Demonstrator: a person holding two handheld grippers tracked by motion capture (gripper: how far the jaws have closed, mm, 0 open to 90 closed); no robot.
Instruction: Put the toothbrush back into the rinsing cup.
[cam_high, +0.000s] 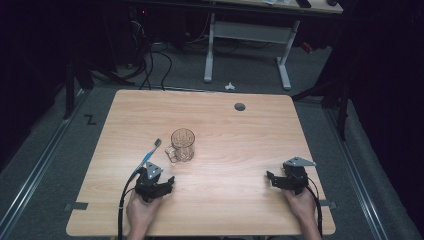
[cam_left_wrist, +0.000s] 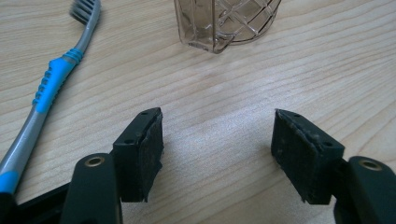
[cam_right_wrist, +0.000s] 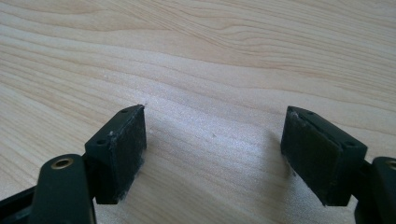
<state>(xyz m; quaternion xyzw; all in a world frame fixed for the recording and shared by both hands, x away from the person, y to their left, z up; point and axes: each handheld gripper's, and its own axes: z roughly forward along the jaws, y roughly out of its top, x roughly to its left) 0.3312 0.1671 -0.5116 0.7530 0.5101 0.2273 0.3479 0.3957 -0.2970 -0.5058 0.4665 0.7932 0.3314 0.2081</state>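
Resting low over the wooden table, left gripper jaws spread, nothing between | right gripper jaws spread over bare wood | patterned glass mug upright mid-table | blue-grey toothbrush flat just left of mug, beside left gripper

- Glass mug: in the left gripper view its top is cut off at 12 o'clock.
- Toothbrush: handle end is hidden behind the left tongs at 8 o'clock.
- Person's forearms are cut off at 6 o'clock in the high view.
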